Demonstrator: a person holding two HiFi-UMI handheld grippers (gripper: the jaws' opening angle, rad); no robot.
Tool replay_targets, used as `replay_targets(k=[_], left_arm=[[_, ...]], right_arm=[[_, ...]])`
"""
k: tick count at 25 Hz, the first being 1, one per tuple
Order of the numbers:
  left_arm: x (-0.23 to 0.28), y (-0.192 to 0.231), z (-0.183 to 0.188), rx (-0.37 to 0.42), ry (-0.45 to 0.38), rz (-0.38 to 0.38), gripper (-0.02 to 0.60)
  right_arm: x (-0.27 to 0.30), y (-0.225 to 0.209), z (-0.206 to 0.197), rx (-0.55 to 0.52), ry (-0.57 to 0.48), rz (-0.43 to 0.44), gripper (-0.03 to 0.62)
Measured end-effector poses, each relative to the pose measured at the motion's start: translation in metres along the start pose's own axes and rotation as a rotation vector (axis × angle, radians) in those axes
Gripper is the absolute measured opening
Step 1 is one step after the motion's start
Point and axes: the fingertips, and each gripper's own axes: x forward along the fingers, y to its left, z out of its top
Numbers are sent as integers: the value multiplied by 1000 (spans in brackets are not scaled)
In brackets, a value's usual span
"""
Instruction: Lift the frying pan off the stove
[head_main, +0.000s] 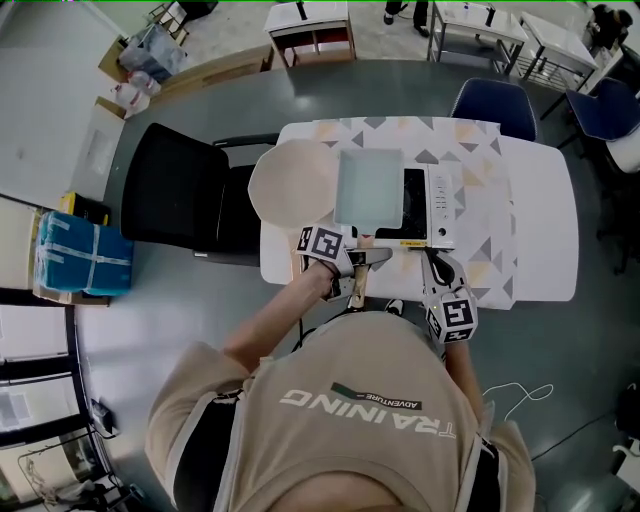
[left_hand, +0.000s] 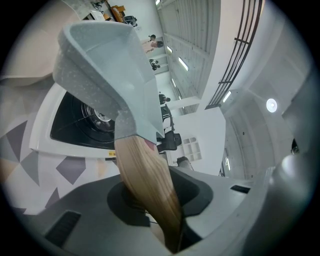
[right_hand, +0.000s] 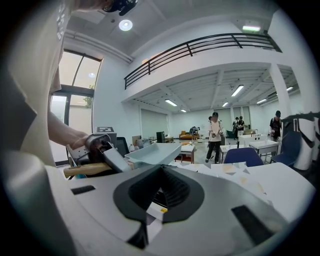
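Observation:
A square pale grey frying pan (head_main: 370, 187) with a wooden handle (head_main: 357, 285) hangs tilted just above the white stove (head_main: 440, 205) on the table. My left gripper (head_main: 362, 256) is shut on that handle near the table's front edge. In the left gripper view the handle (left_hand: 150, 185) runs between the jaws of the left gripper (left_hand: 155, 212), the pan (left_hand: 105, 65) is raised, and the stove's black burner (left_hand: 85, 117) lies bare beneath it. My right gripper (head_main: 437, 266) sits at the stove's front edge, shut and holding nothing. The right gripper view shows the pan (right_hand: 155, 152) to its left.
A round beige board (head_main: 293, 180) lies left of the stove on the patterned cloth (head_main: 480, 160). A black chair (head_main: 190, 195) stands at the table's left and a blue chair (head_main: 495, 105) behind it. People stand in the far background.

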Motion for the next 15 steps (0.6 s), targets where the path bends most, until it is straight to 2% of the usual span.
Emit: replay_targets(k=[15], left_arm=[[11,2,11,-14,-2,-1,107]], right_arm=[[8,-14,1,6,5,9,-3]])
